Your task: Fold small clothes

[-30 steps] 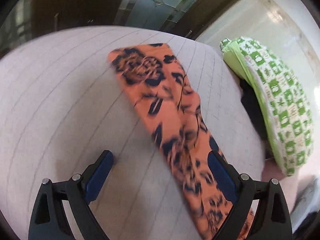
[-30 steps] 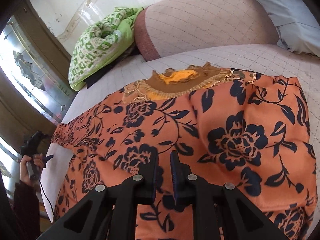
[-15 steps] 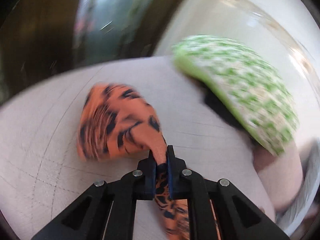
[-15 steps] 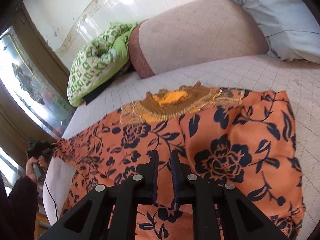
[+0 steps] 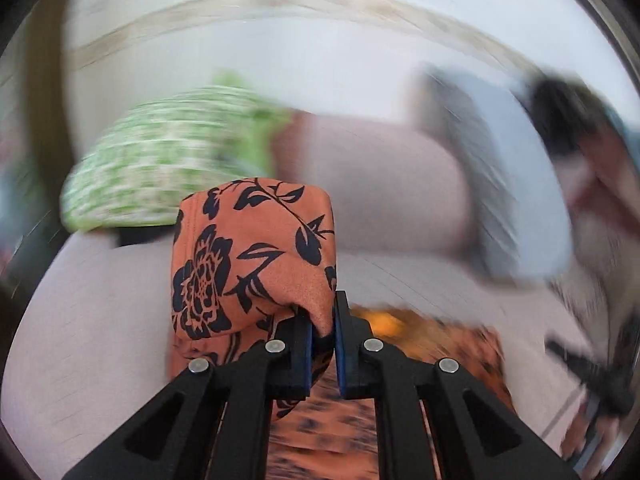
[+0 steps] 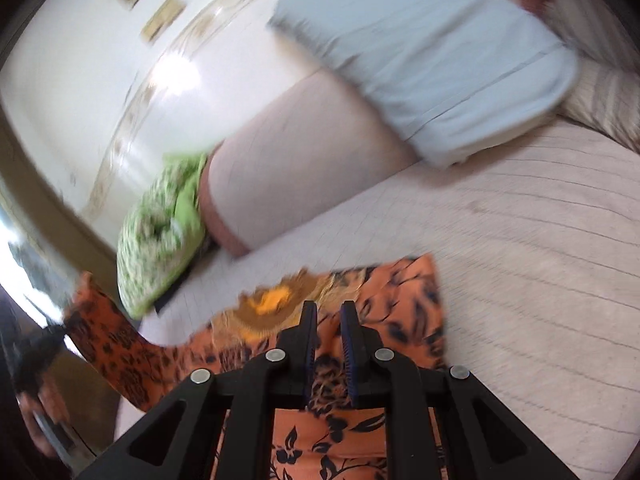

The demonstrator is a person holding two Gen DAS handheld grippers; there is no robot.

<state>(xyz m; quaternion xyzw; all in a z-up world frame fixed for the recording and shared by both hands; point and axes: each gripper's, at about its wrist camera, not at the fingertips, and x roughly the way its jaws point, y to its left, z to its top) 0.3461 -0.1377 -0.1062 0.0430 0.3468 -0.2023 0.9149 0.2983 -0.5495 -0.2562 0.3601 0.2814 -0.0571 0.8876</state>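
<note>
Currently your left gripper (image 5: 323, 334) is clamped on a bunched fold of the orange floral garment (image 5: 248, 264), which is raised at frame centre. Your right gripper (image 6: 328, 344) has its jaws nearly together over the garment's lower-centre portion; whether it pinches fabric cannot be determined. A green patterned cushion (image 6: 160, 236) sits left of centre.
</note>
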